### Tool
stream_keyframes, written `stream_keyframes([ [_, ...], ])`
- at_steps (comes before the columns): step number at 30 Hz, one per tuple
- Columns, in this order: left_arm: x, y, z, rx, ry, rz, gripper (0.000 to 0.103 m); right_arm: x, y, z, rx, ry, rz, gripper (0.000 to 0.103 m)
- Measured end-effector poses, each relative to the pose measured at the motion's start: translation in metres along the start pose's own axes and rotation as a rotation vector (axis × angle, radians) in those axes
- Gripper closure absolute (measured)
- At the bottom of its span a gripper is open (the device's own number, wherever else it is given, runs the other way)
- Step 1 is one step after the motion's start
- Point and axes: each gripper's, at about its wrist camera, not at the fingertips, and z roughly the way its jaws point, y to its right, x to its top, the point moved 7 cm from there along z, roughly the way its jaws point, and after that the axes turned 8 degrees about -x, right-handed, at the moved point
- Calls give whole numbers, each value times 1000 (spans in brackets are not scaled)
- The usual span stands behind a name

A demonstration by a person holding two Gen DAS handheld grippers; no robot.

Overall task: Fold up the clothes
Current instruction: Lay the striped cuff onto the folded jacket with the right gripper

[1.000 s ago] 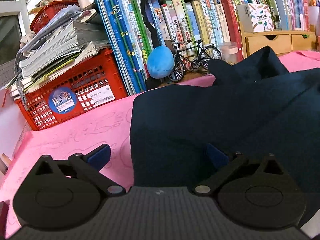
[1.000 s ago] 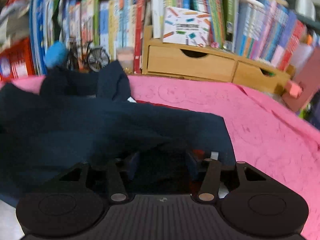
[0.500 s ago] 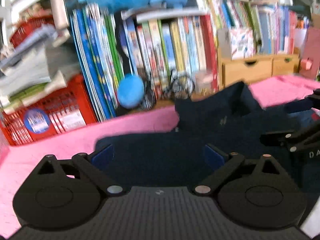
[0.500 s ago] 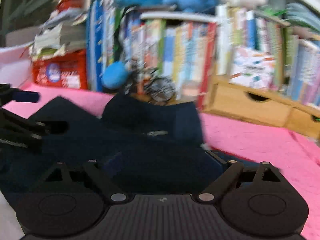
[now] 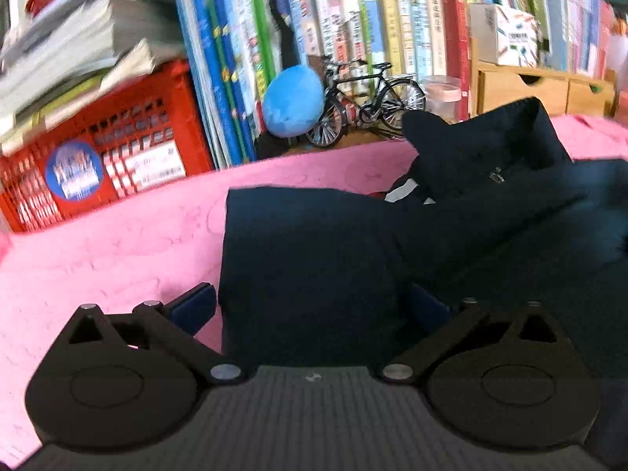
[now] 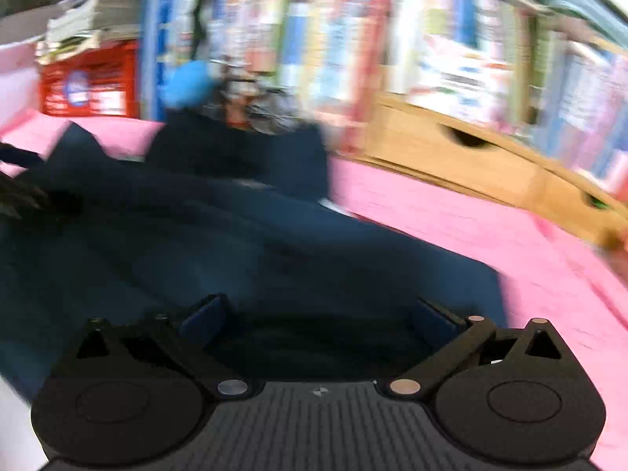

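Note:
A dark navy garment (image 5: 353, 243) lies partly folded on the pink table cover (image 5: 117, 235), its collar standing up at the back right. My left gripper (image 5: 312, 306) is open and low over the garment's left edge, its blue fingertips (image 5: 194, 308) wide apart. In the blurred right wrist view the same garment (image 6: 274, 243) spreads from the left to the middle. My right gripper (image 6: 320, 320) is open over its near right part, holding nothing. The left gripper shows as a dark shape at the far left edge (image 6: 19, 196).
A red crate (image 5: 102, 153) with stacked papers stands at the back left. Upright books (image 5: 353, 39), a blue plush ball (image 5: 292, 100), a model bicycle (image 5: 365, 98) and wooden drawers (image 5: 541, 86) line the back edge. Pink cover (image 6: 530, 267) lies bare to the right.
Both grippers swung up and back down over the garment. The right gripper, narrow on the cloth a second ago, now stands wide open. The garment's right side lies folded over.

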Motion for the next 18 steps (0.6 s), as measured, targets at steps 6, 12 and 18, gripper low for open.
stream_keyframes([
  [6,1,3,2,19,-4,-6,0,-19,67,-13,-25,-98,360,2],
  [12,1,-4,2,-10,-15,-57,0,27,-38,-59,48,131,100,0],
  [18,1,-9,2,-35,-24,-99,0,24,-84,-55,118,81,-31,0],
])
